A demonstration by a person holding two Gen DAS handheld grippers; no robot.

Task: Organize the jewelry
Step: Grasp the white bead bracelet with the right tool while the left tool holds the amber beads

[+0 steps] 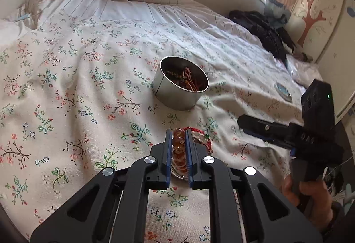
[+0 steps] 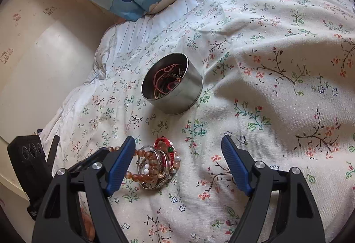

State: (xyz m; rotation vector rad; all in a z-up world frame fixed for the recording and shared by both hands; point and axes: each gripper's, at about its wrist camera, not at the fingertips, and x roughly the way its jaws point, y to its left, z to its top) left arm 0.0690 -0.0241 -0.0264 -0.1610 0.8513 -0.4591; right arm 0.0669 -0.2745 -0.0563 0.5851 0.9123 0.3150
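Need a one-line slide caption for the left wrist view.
Left gripper shut on amber bead bracelet above the floral bedspread, open metal tin of jewelry ahead.

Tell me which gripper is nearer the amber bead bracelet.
Left. The left gripper is shut on the amber bead bracelet; the right gripper hangs open beside the pile.

Left claw (image 1: 179, 149) clamps amber bead bracelet (image 1: 178, 154) near tin (image 1: 175, 92)

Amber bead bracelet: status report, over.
Left hand-held gripper shut on amber bead bracelet. Right hand-held gripper open, empty. Metal tin ahead, nothing between.
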